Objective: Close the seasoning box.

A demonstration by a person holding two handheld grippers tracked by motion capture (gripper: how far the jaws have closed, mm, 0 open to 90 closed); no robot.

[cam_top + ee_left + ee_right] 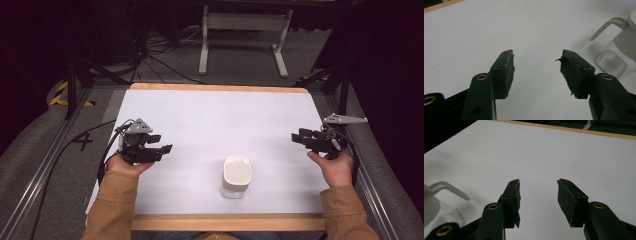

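Observation:
A clear container with a cream lid (236, 176) stands on the white table (215, 120) near its front edge, between my two hands. My left gripper (162, 143) is held at the table's left, open, with nothing between its jaws; its own view has the gripper (537, 68) aimed at bare table, the container (616, 47) and its cream handle off to the right. My right gripper (299, 136) hovers at the table's right side, open and empty. In the right gripper view the gripper (538, 195) faces bare table, with the container's handle (446, 188) at the left edge.
The table has a wooden border (220, 88) at the far edge and another along the front. Metal rails (45, 165) run along both sides. A grey stand (245, 30) and cables lie on the floor beyond the table.

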